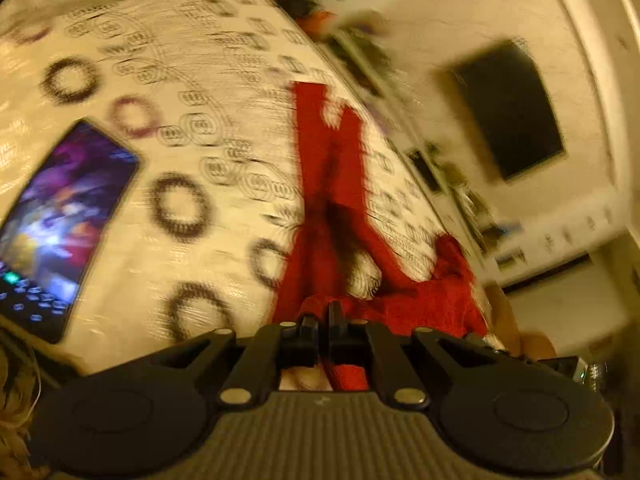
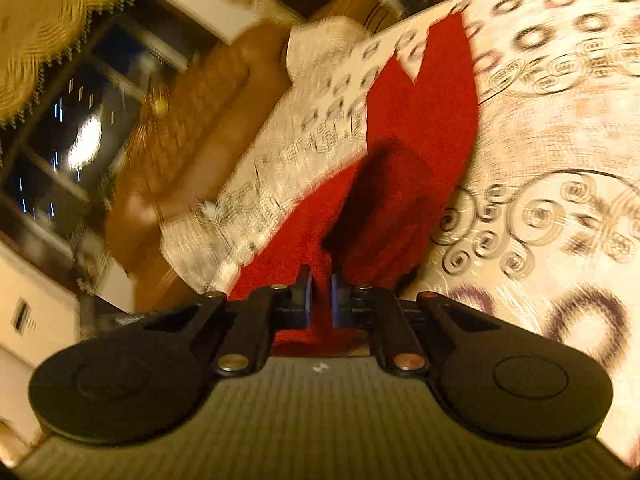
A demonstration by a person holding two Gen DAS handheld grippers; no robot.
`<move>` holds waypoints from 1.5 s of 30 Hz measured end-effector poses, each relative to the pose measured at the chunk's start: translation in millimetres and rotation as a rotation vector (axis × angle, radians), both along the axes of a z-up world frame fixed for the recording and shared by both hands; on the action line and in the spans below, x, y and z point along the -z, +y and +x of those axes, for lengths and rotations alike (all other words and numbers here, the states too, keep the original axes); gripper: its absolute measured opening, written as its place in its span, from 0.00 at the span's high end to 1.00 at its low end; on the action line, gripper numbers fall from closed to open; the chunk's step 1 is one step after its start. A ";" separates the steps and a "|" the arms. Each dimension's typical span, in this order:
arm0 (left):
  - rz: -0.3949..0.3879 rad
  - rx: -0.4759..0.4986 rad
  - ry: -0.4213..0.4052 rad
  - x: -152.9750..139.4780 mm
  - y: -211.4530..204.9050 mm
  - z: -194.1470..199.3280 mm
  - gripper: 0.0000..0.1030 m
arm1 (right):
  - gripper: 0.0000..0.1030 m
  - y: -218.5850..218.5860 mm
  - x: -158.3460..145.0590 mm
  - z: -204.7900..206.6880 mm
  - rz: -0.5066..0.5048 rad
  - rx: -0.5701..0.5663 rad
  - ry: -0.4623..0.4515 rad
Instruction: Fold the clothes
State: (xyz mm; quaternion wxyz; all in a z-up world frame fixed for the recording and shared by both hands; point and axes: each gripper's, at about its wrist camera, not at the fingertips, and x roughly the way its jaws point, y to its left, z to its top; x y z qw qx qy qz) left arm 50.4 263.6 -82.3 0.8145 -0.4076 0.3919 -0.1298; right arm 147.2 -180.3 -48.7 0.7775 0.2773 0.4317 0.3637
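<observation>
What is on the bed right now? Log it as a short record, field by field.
garment: red knit clothing, stretched out lengthwise, not yet folded
surface: patterned bedspread with ring motifs
left hand-held gripper: shut on the garment's near edge
right hand-held gripper: shut on red fabric between the blue pads
other item: lit laptop open on the bedspread, apart from the garment
image quality: both views motion-blurred
</observation>
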 end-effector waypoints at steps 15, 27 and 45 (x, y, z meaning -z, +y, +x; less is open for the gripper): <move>0.041 0.079 0.028 -7.4 -45.3 -27.4 0.96 | 0.76 -93.7 -24.7 -94.0 -0.225 0.204 0.072; 0.165 -0.024 0.077 21.5 -5.2 -26.1 0.96 | 0.55 48.4 77.4 -7.9 -0.332 -0.150 0.407; 0.032 0.094 0.061 1.3 2.0 -42.8 0.96 | 0.95 13.3 38.8 -38.0 -0.028 0.019 0.307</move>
